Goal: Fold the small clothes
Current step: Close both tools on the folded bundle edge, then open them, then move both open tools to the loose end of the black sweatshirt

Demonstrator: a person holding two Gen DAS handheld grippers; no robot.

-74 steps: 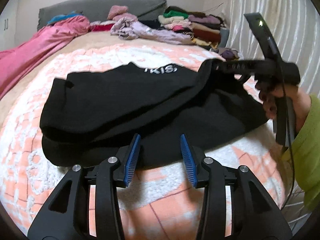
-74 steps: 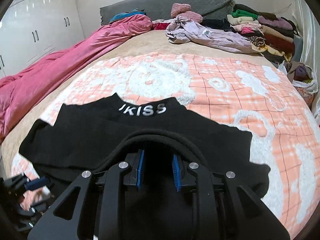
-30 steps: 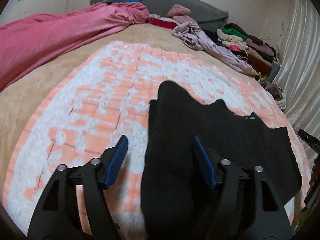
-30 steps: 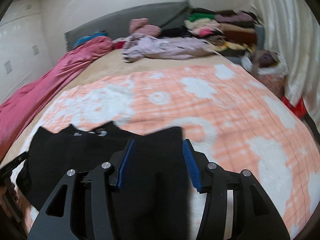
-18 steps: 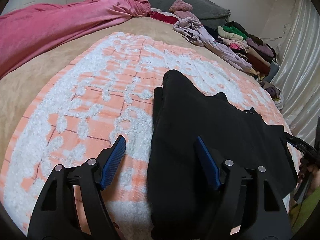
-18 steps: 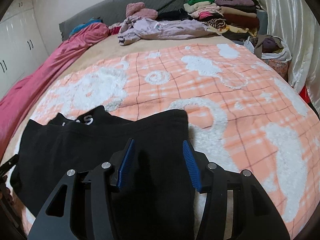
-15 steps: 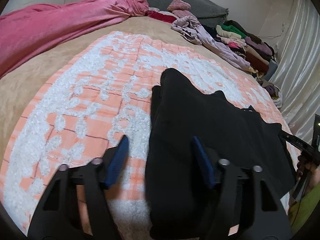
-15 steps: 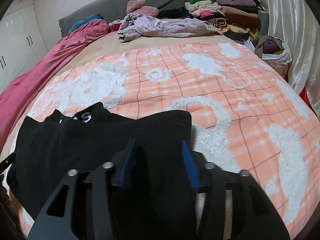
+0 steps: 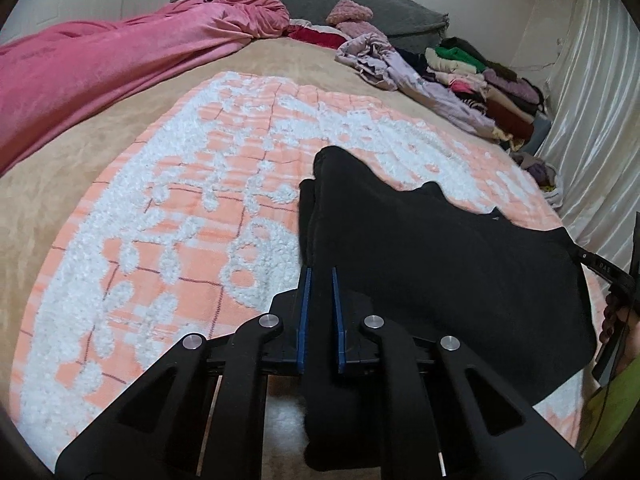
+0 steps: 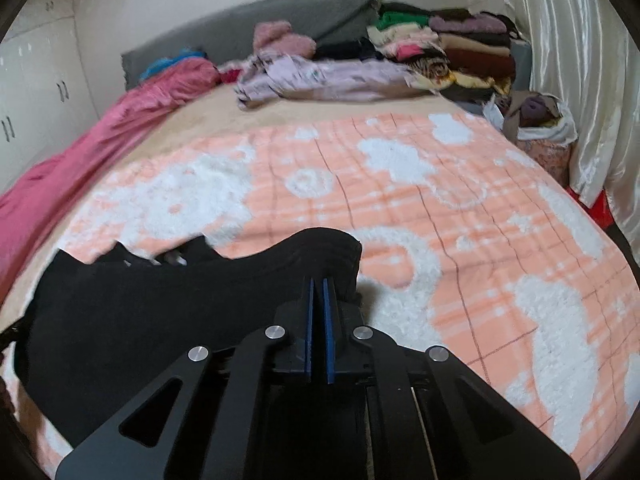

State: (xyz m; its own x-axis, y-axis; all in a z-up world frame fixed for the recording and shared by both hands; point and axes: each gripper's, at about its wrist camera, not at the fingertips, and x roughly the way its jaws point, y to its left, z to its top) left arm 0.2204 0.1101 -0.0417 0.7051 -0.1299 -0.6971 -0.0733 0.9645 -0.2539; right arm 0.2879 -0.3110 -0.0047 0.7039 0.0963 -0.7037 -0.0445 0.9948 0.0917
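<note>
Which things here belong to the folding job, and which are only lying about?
Job: black garment, left gripper and right gripper, both shut on it.

Lying about: pink duvet, lilac garment, stacked clothes, bag.

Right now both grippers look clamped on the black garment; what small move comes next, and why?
Probably lift both ends together and carry them forward to fold it over. The left gripper and right gripper are each shut on an opposite near corner of the black garment, which lies flat on the peach blanket.
</note>
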